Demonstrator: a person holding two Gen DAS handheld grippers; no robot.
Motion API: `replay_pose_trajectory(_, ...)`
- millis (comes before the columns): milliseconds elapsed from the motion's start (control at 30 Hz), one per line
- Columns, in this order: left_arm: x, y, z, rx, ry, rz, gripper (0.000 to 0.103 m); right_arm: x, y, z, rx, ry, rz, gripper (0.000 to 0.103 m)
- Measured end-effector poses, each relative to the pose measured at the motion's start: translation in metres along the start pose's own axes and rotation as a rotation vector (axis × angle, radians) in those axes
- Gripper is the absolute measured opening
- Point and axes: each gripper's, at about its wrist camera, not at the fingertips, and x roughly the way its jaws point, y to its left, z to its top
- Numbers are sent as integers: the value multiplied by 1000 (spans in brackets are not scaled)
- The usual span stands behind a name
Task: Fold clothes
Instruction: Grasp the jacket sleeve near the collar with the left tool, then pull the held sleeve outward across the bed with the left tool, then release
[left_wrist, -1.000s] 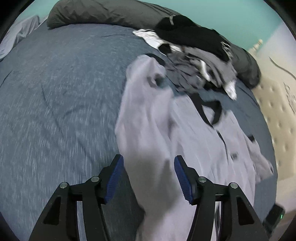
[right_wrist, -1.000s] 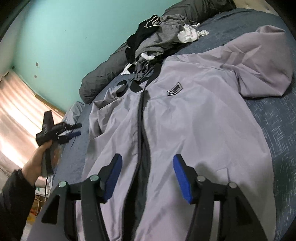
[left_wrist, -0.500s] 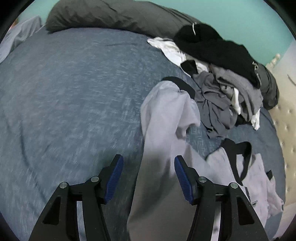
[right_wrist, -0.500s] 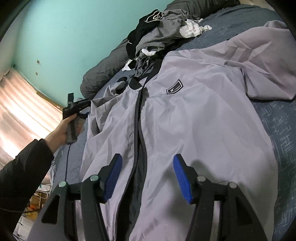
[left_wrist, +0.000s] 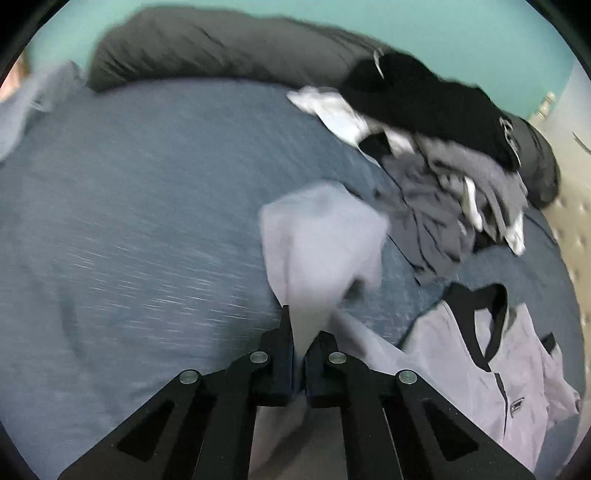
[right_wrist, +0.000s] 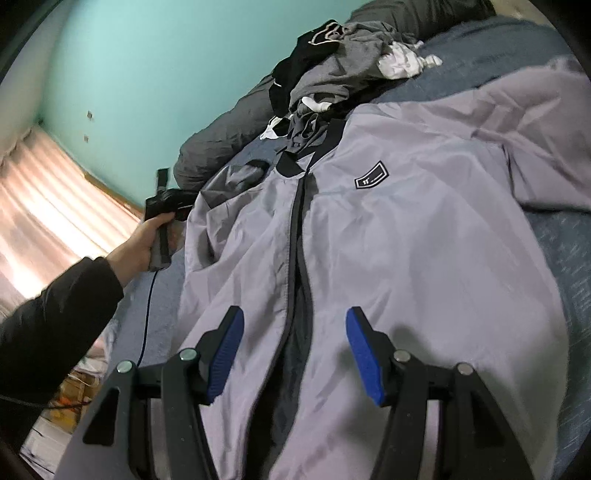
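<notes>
My left hand-held gripper (left_wrist: 300, 345) has just been closing and now pinches the lilac jacket's sleeve (left_wrist: 321, 240), lifted off the blue bed (left_wrist: 147, 221); earlier its jaws stood wide around that sleeve. The sleeve fold can likely begin. To the right, the jacket (right_wrist: 406, 258) lies zipped and flat beneath my right hand-held gripper (right_wrist: 293, 354), half-open and empty as before.

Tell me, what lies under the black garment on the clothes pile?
Under the black garment show grey clothes and a white piece. Whatever lies deeper in the pile is covered.
</notes>
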Motion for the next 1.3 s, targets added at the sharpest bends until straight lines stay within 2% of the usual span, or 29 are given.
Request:
replay_pose_trajectory(100, -44, 28, 2, -32, -47, 48, 3, -2, 3, -1, -12, -14, -8, 58)
replay_pose_trajectory(233, -99, 72, -11, -74, -105, 125, 3, -7, 3, -1, -12, -32, -19, 58)
replay_pose_trajectory(400, -139, 120, -43, -143, -133, 203, 3, -12, 1, 1, 8, -57, -16, 58)
replay_pose_trajectory(500, -150, 147, -68, -202, -140, 234, 3, -13, 1, 1, 6, -65, -10, 58)
replay_pose_trajectory(633, -148, 183, -124, -341, -96, 206, 4, -11, 0, -1, 19, -58, -5, 58)
replay_pose_trajectory(733, -133, 191, -159, -361, -14, 190, 4, -11, 1, -2, 14, -53, -4, 58)
replay_pose_trajectory(833, -110, 199, -192, -383, 112, 114, 4, -11, 2, -2, 10, -57, -3, 58)
replay_pose_trajectory(867, -106, 197, -198, -367, 131, 113, 4, -11, 3, -2, 9, -57, -4, 58)
replay_pose_trajectory(933, -105, 191, -202, -302, 145, 134, 7, -10, 3, -3, 8, -53, -7, 58)
replay_pose_trajectory(1033, -117, 188, -195, -255, 114, 146, 17, -9, 5, -5, 3, -50, -12, 58)
replay_pose_trajectory(1167, -137, 193, -164, -213, 13, 193, 51, -9, 6, -5, -3, -51, -14, 58)
replay_pose_trajectory(1300, -127, 204, -133, -207, -3, 204, 52, -7, 7, -6, -10, -46, -22, 58)
